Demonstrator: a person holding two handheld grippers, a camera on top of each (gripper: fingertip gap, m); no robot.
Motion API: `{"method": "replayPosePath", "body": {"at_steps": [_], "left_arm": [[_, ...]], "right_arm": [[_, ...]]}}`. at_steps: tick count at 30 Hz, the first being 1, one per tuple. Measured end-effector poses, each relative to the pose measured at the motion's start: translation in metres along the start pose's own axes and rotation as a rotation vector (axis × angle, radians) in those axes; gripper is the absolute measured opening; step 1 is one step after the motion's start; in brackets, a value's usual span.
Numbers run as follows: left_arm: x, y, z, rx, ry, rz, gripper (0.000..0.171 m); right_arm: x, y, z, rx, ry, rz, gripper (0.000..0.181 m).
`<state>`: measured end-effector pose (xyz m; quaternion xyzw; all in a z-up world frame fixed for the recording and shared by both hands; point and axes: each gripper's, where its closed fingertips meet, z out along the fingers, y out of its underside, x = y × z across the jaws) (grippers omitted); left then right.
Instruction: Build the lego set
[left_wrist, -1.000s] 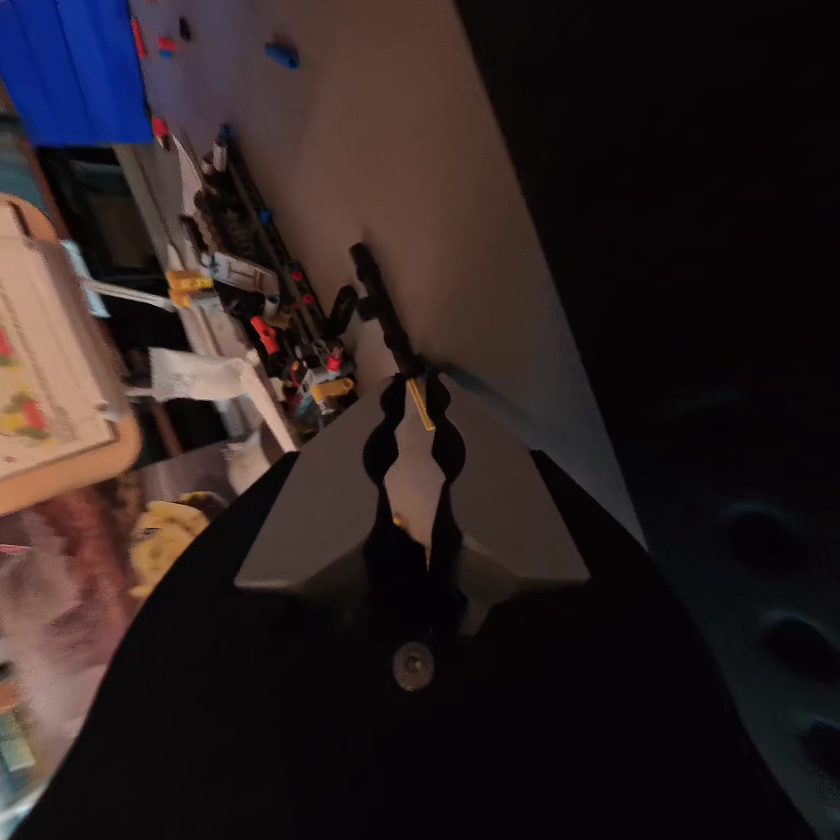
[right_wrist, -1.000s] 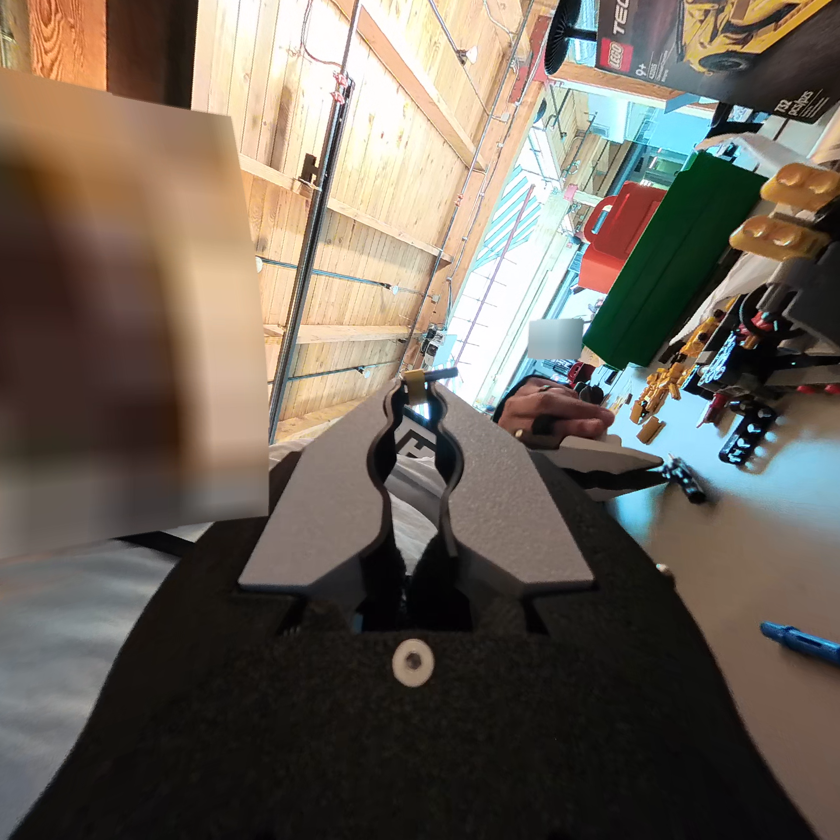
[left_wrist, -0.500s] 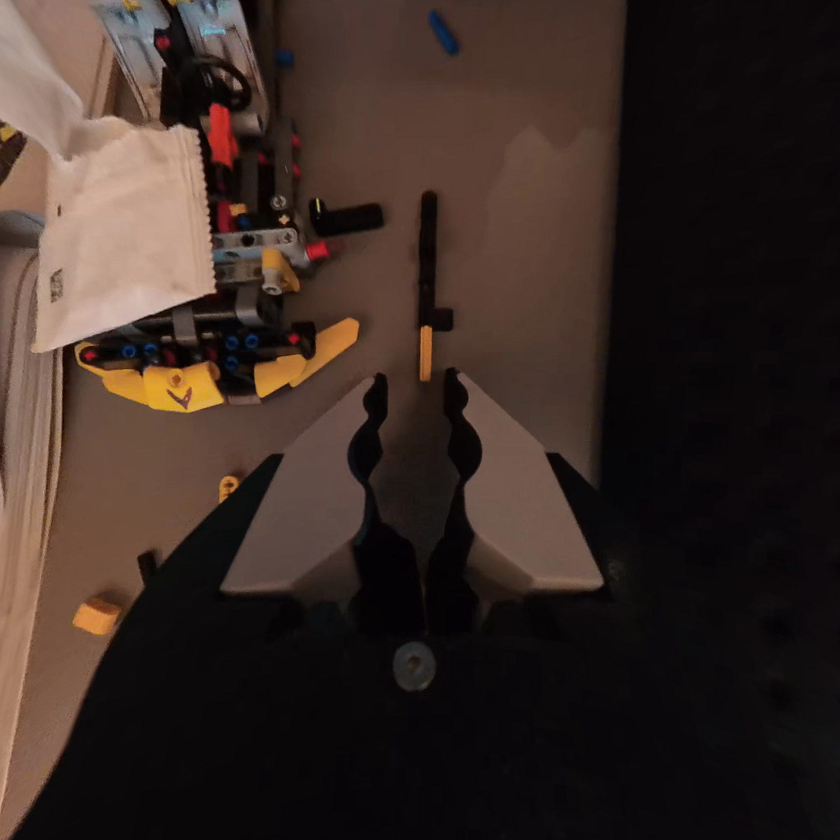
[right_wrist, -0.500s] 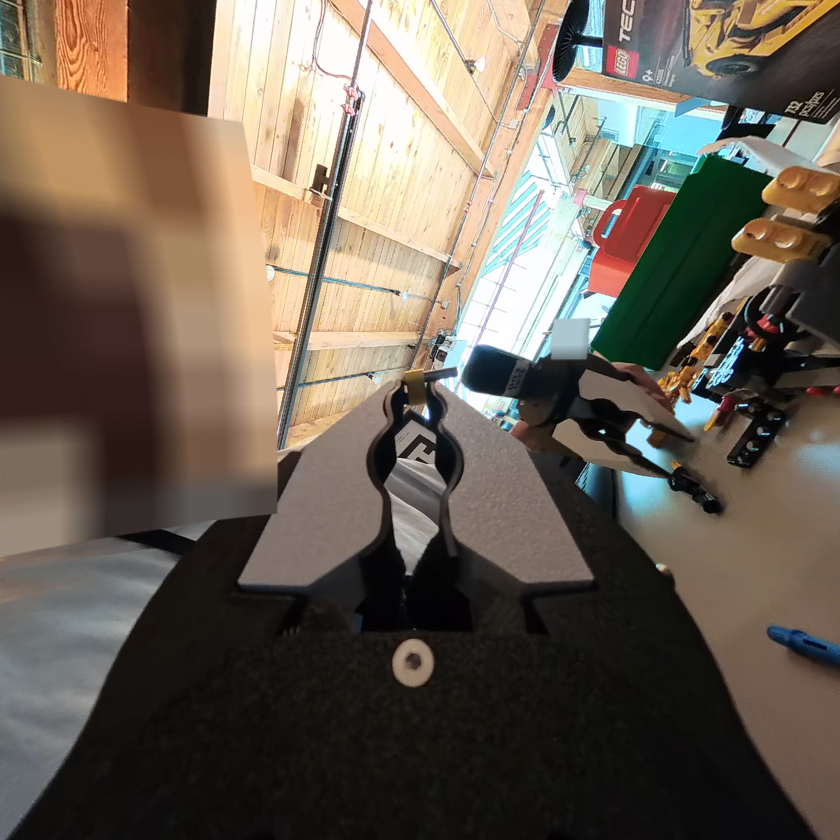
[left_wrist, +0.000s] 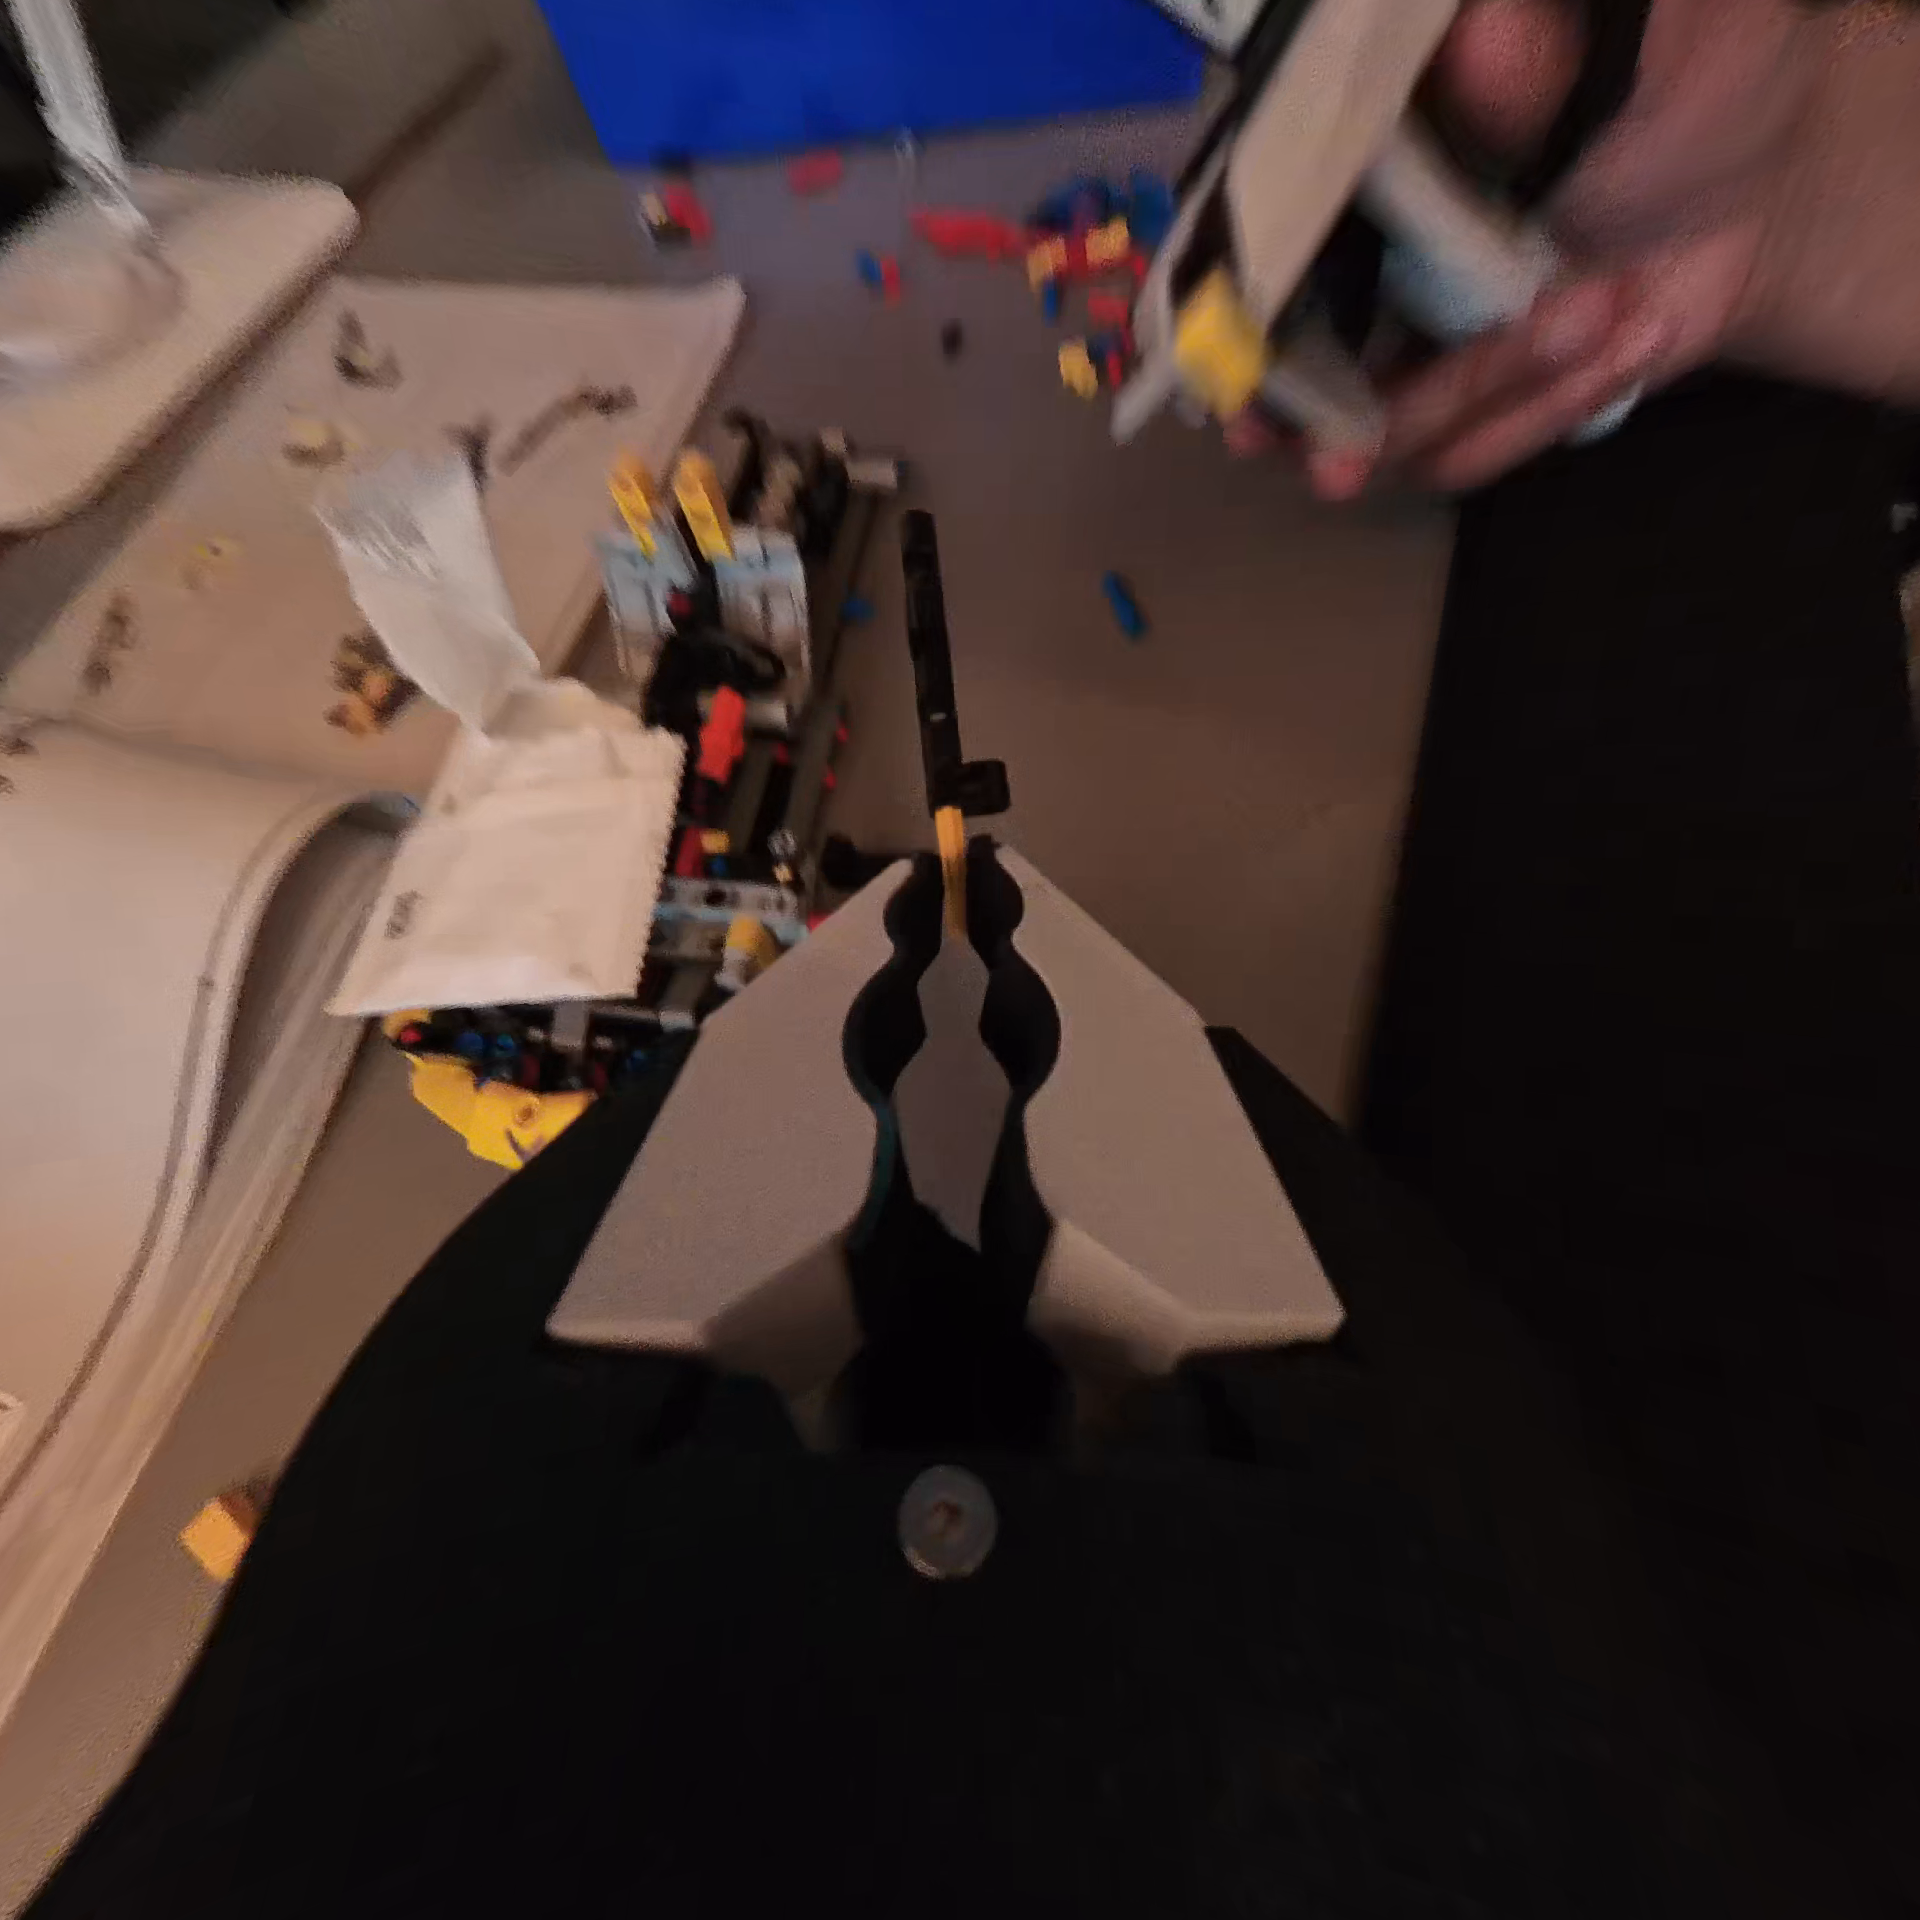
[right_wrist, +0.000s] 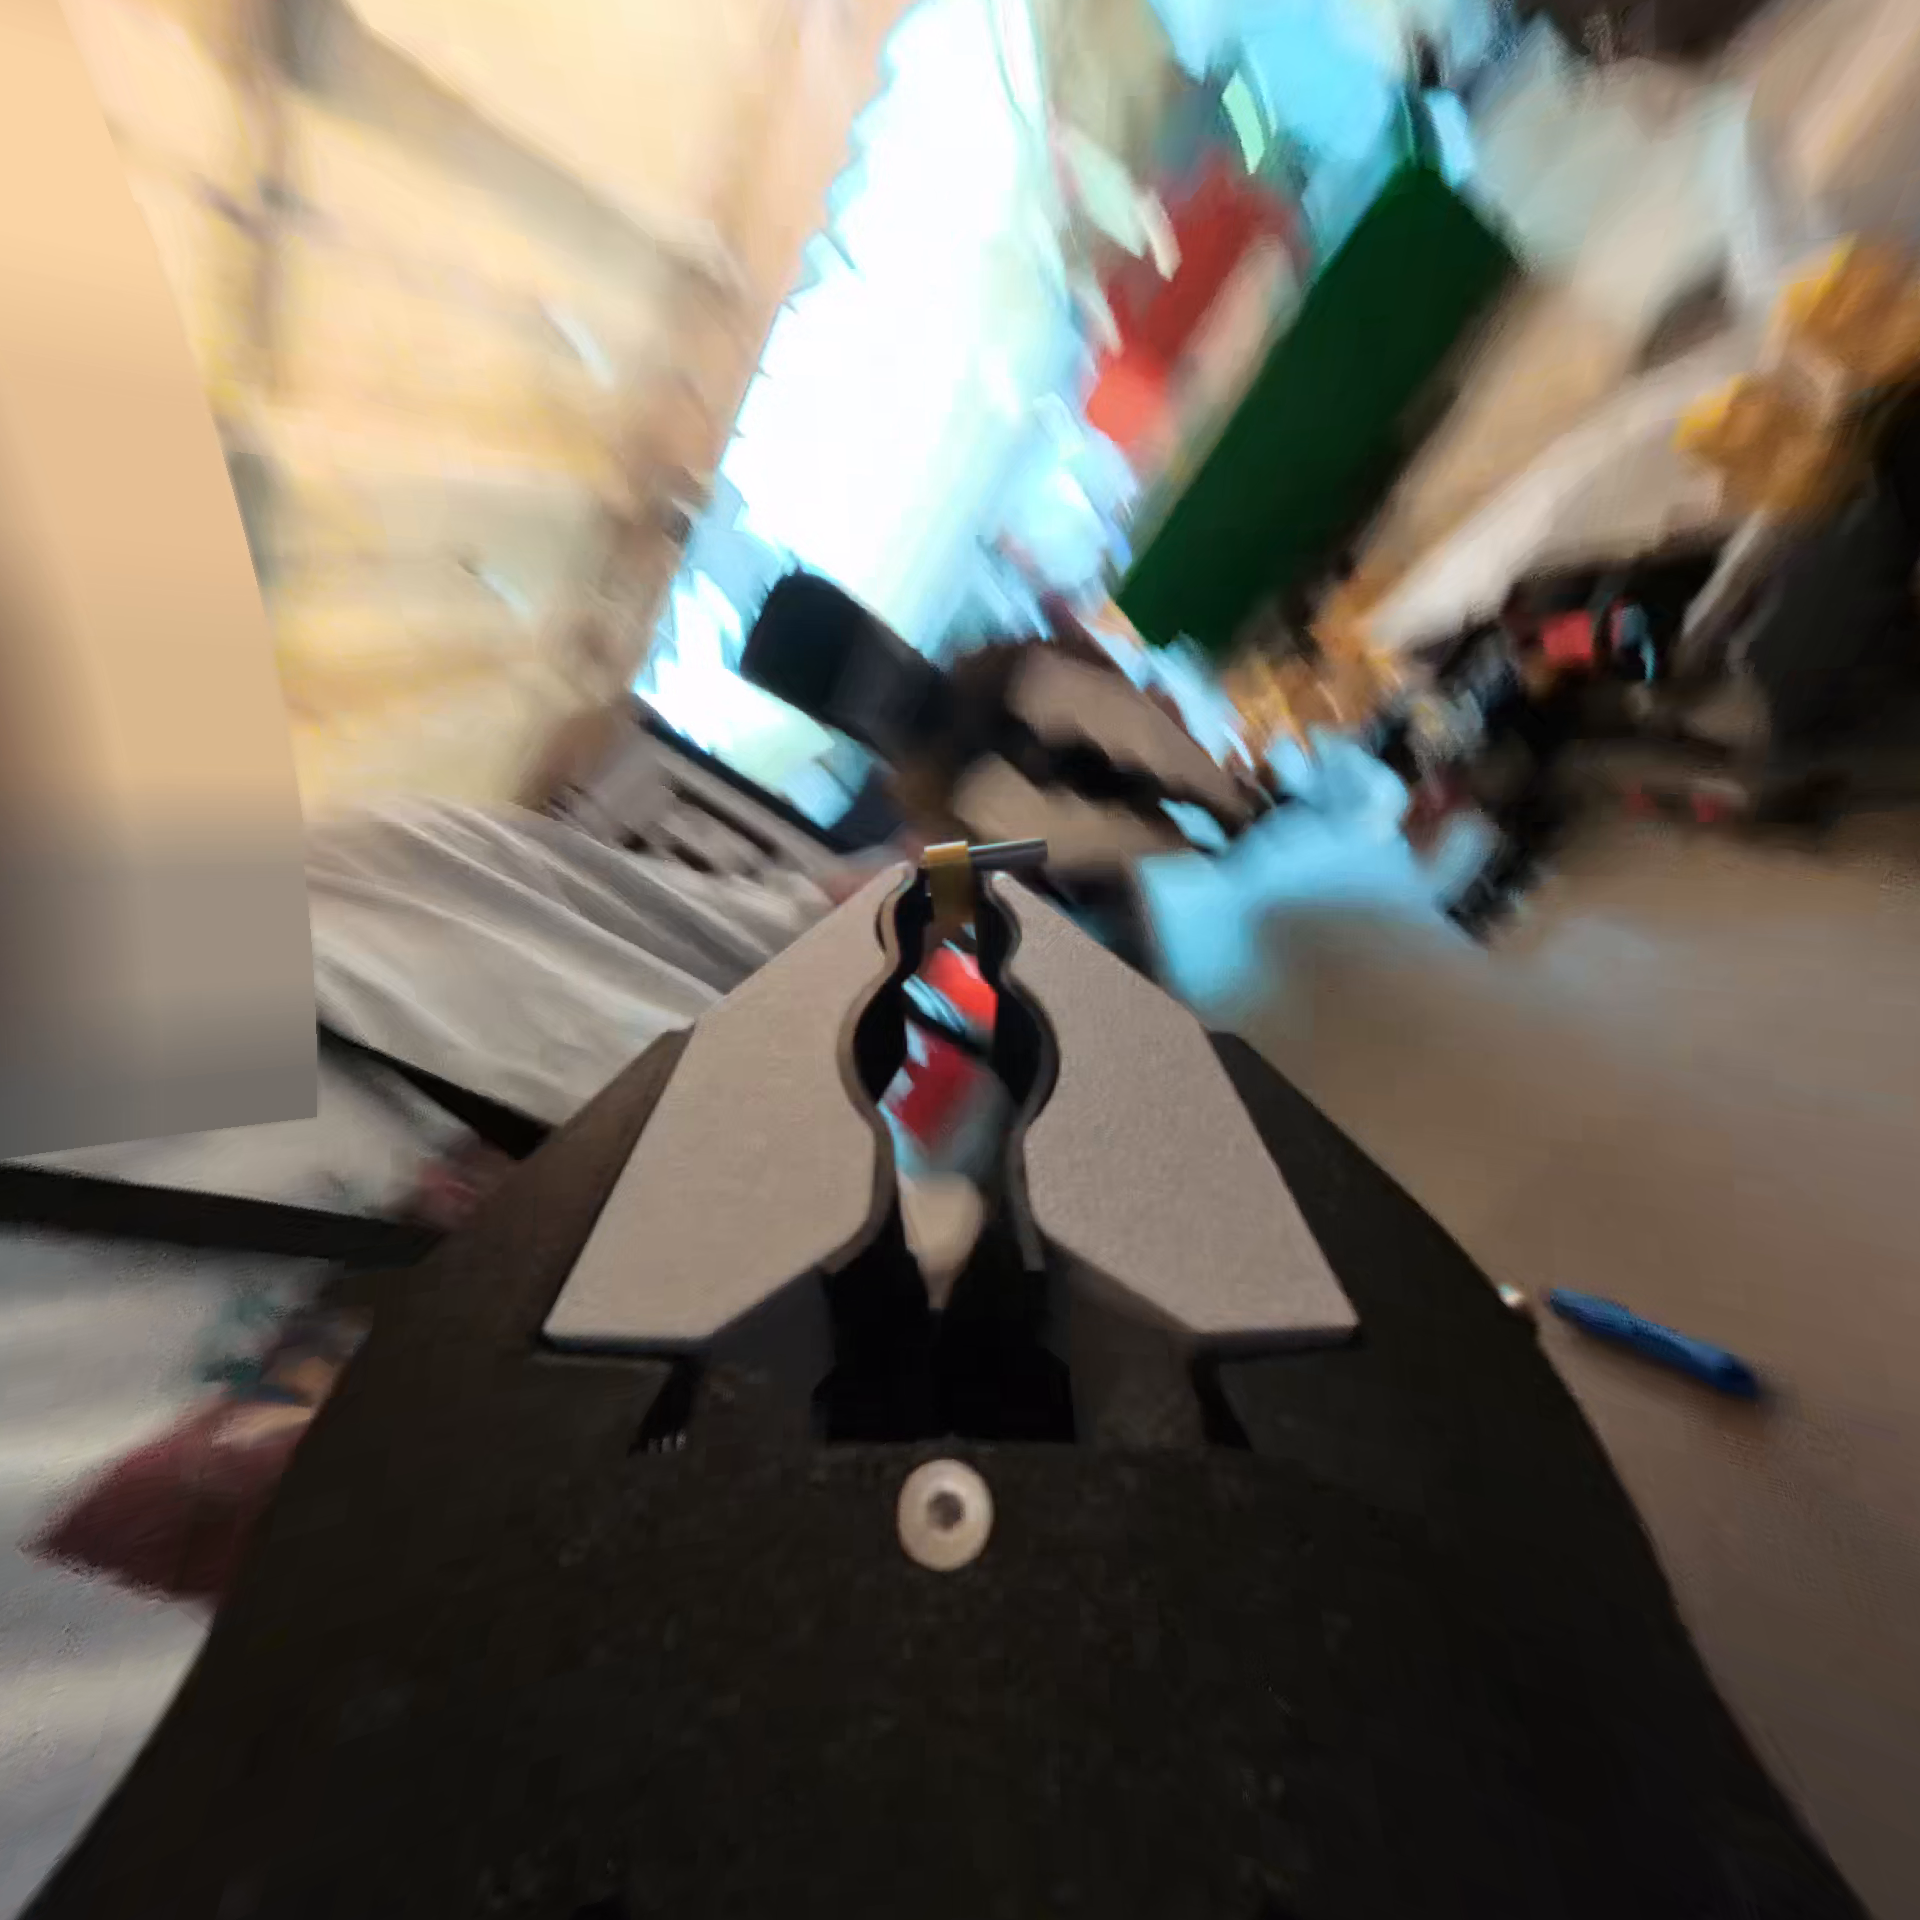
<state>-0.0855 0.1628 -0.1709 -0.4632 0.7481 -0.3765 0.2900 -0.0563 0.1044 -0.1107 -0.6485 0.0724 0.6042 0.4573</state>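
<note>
Half a second ago the left claw (left_wrist: 951, 868) stood spread just short of the black rod's yellow tip; now its jaws pinch that tip, and the right claw has swung into the left wrist view's upper right corner.

Going left to right in that view: an open instruction booklet (left_wrist: 156, 935) lies on the counter (left_wrist: 1195, 883), then a white paper bag (left_wrist: 520, 883) resting partly over the half-built lego model (left_wrist: 748, 748), then the black rod with the yellow tip (left_wrist: 932, 665) running away from the left claw, with a small black connector near the tip. Loose red, blue and yellow pieces (left_wrist: 1070, 249) lie scattered farther back. At the far right a hand (left_wrist: 1662, 260) carries the other tool.

The right claw (right_wrist: 951, 883) is pressed onto a small yellow piece with a grey pin (right_wrist: 971, 857); its surroundings are badly blurred.

The step in hand looks like joining two held parts. Next, the pin probably has to line up with the rod's connector, both grips staying firm.
</note>
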Motion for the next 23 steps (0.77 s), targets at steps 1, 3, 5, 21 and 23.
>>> {"method": "replayPosePath", "body": {"at_steps": [1, 3, 5, 21, 23], "left_arm": [[-0.001, -0.009, -0.003, 0.047, -0.034, 0.034, 0.002], [-0.001, -0.018, -0.005, 0.096, -0.113, 0.168, 0.002], [0.005, -0.019, -0.003, 0.102, -0.152, 0.308, 0.002], [0.005, -0.073, -0.013, 0.437, -0.200, 0.168, 0.002], [0.005, -0.080, -0.018, 0.484, -0.211, 0.141, 0.002]], "right_arm": [[0.007, 0.005, 0.004, -0.041, 0.062, -0.034, 0.007], [0.012, 0.012, 0.007, -0.120, 0.097, -0.051, 0.008], [0.020, 0.010, 0.006, -0.152, 0.149, -0.096, 0.008], [-0.030, -0.017, 0.018, 0.031, -0.405, 0.281, 0.008], [-0.035, -0.025, 0.021, 0.091, -0.495, 0.346, 0.008]]}}
